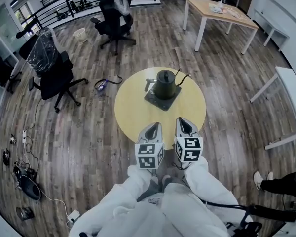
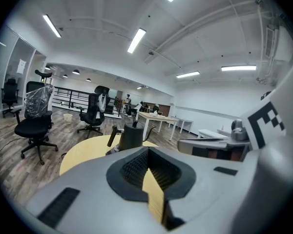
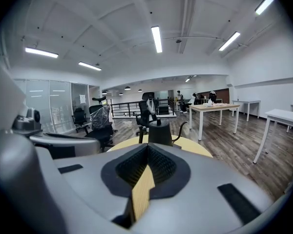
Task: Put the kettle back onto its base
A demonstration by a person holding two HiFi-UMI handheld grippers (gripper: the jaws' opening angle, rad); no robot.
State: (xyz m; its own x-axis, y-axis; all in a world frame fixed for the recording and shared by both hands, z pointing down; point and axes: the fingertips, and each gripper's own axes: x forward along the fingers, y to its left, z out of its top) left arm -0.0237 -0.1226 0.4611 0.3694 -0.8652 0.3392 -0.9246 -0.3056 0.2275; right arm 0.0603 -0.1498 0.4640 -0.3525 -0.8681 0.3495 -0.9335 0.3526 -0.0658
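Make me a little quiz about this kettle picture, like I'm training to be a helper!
1. True or false: the kettle sits on its base.
2. What shape is the yellow table? A square, B round, C triangle.
3. Fill in: the left gripper and the right gripper both have their jaws ____.
Key: 1 true; 2 B; 3 shut.
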